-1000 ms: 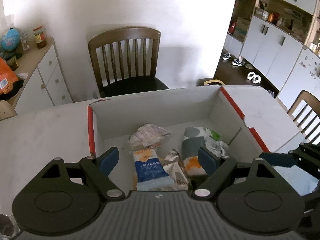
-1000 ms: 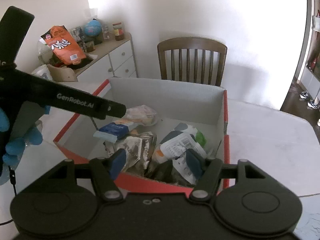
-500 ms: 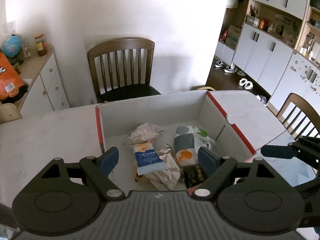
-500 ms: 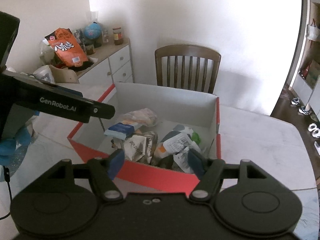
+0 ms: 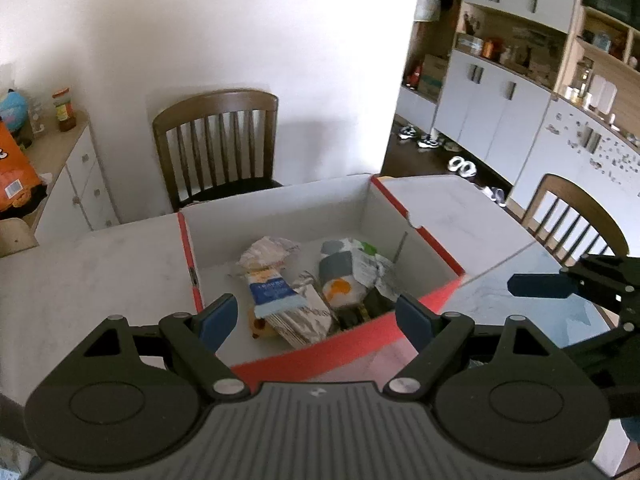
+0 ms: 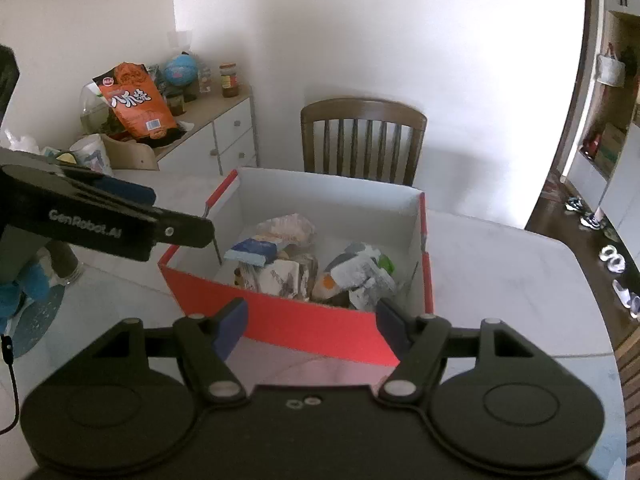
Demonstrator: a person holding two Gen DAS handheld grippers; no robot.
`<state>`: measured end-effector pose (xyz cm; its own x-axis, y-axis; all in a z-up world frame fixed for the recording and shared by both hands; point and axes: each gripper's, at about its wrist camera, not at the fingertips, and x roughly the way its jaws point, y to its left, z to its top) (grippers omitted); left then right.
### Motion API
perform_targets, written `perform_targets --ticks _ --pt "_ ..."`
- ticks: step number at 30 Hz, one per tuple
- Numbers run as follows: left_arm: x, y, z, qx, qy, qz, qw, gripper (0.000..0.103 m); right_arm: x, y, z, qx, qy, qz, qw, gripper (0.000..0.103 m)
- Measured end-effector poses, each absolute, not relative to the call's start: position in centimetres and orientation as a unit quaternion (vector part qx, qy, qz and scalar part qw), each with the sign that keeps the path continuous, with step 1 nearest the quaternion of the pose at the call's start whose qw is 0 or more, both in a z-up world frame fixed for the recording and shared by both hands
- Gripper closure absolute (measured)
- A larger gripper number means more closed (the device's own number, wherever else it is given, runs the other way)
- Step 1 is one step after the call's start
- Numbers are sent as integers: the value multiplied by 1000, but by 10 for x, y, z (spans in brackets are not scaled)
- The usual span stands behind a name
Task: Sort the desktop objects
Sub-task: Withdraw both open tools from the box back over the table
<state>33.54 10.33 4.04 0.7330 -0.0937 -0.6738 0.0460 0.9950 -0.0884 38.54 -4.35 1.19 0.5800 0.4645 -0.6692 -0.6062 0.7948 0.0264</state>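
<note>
The red box with white inner walls stands on the pale table; in it lie crumpled snack packets, among them a blue-and-white packet and a grey-and-orange pouch. The left gripper and the right gripper both hover before its near wall, jaws apart and holding nothing. Only the left view shows kitchen cabinets and a second chair; only the right shows the whole orange bag on the sideboard.

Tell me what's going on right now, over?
Left gripper jaws open, empty. Right gripper jaws open, just widened, empty. Snack packets lie in red box. Nothing in the way.
</note>
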Motion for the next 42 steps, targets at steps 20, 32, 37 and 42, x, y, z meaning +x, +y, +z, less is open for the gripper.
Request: perform_targets --ticks 20,32,37,42 --pt "255 63 19 -20 345 -89 934 0 313 -66 -17 -110 360 263 888 30" --pt "232 58 -6 -14 342 -107 933 0 287 -76 -43 -106 374 245 888 30" --pt "227 56 -16 -11 342 -112 933 0 283 -81 -51 -107 378 242 887 30" --pt "225 58 -27 -17 344 -115 932 0 281 -86 -61 -104 382 236 888 30"
